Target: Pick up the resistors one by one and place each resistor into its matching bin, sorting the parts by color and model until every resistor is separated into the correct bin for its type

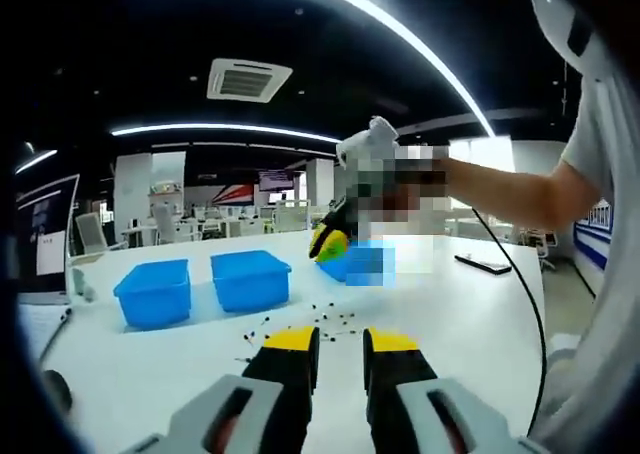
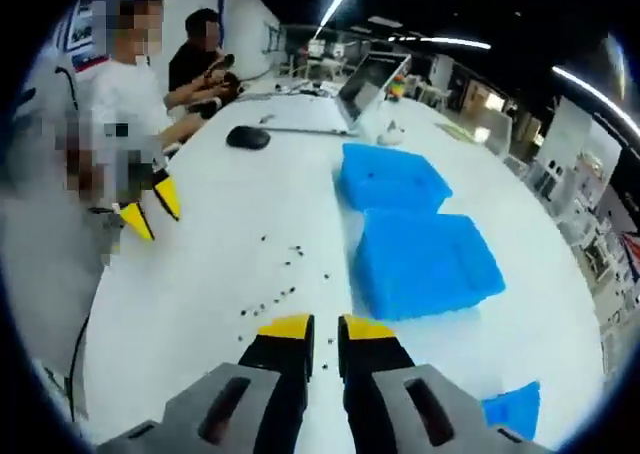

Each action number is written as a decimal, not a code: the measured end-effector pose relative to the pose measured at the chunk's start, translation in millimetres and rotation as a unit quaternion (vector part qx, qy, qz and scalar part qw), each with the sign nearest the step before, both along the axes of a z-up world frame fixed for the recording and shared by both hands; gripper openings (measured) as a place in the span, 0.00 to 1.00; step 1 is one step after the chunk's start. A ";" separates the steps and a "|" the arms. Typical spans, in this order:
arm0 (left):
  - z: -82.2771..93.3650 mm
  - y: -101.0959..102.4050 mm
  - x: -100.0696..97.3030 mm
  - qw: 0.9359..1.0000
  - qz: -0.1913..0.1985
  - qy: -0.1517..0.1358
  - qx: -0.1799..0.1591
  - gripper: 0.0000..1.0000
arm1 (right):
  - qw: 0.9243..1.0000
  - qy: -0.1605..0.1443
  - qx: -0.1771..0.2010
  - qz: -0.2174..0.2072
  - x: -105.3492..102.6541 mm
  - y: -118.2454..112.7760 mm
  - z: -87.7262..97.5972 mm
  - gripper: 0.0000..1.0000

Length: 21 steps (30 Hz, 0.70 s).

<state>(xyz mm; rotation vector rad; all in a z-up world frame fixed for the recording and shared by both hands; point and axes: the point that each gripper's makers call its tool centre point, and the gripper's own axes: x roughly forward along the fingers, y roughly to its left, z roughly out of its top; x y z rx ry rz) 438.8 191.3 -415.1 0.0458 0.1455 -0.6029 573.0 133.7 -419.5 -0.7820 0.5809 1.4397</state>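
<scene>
My left gripper (image 1: 341, 341) and right gripper (image 2: 314, 327) each show a narrow gap between yellow tips, grasping nothing; resistors (image 1: 322, 321) lie scattered mid-frame on the white table (image 1: 470, 324), beside blue bins (image 2: 425, 262)

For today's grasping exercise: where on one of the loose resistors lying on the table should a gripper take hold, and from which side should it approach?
Grip a resistor at its dark body, coming straight down from above. Each lies flat on the white table with thin leads, and scattered neighbours leave no room for a sideways approach. Set the jaws across the body. Which way each one points is too small to tell.
</scene>
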 end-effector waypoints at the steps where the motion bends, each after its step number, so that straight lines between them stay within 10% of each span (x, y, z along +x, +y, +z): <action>1: -1.0 0.7 0.1 1.000 0.000 0.001 0.002 0.20 | 1.000 0.011 -0.017 0.006 -5.2 -0.6 -6.2 0.10; 8: -2.3 7.6 1.7 1.000 0.008 0.001 0.006 0.20 | 0.991 0.034 -0.128 0.030 -17.9 -15.3 -49.7 0.10; 21: -12.1 2.3 -0.1 1.000 0.000 0.015 -0.001 0.20 | 0.990 0.039 -0.137 0.018 -12.7 -17.4 -64.2 0.09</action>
